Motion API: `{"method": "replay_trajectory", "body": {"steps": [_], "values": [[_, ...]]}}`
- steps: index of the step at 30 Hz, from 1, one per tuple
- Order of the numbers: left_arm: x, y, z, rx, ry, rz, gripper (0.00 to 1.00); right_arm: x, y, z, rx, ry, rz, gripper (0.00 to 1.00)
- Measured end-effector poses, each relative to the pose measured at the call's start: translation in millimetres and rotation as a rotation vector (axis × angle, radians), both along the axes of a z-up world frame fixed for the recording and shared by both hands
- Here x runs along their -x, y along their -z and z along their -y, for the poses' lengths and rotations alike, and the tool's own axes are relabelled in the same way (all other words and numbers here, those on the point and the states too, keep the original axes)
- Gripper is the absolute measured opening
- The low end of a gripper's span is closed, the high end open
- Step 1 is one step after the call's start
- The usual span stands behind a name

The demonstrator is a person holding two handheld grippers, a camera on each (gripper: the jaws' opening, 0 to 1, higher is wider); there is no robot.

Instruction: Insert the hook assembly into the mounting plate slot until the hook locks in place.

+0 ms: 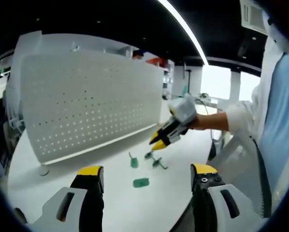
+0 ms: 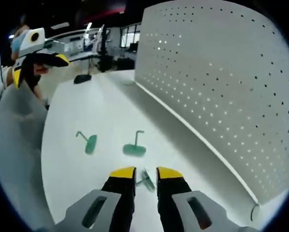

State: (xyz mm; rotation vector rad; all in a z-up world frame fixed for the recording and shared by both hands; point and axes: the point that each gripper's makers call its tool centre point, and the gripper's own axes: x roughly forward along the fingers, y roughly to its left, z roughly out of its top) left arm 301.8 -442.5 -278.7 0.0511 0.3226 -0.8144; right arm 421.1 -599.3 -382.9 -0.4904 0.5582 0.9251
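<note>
We have barely begun — three green hooks (image 2: 134, 147) lie on the table (image 2: 76, 169) before the pegboard (image 2: 217, 82); our right gripper (image 2: 146, 175), narrowed, closes around one; left gripper (image 1: 146, 174) wide, empty.

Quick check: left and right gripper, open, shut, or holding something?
Left gripper: open, empty, above the table.
Right gripper: jaws narrowly apart around a green hook; grip cannot be told.

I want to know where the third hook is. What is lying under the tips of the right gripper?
Between the right gripper tips lies a small green hook piece with a metal wire on the white table. The jaws cover its sides, so its whole shape cannot be seen.
</note>
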Motion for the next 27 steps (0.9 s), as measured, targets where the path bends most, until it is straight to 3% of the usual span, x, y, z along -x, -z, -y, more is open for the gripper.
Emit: {"method": "replay_trajectory", "body": {"steps": [27], "values": [[-0.4, -0.5, 0.7, -0.005, 0.005, 0.004, 0.74, -6.9, 27.0, -4.8, 0.103, -0.064, -0.03, 0.02]]}}
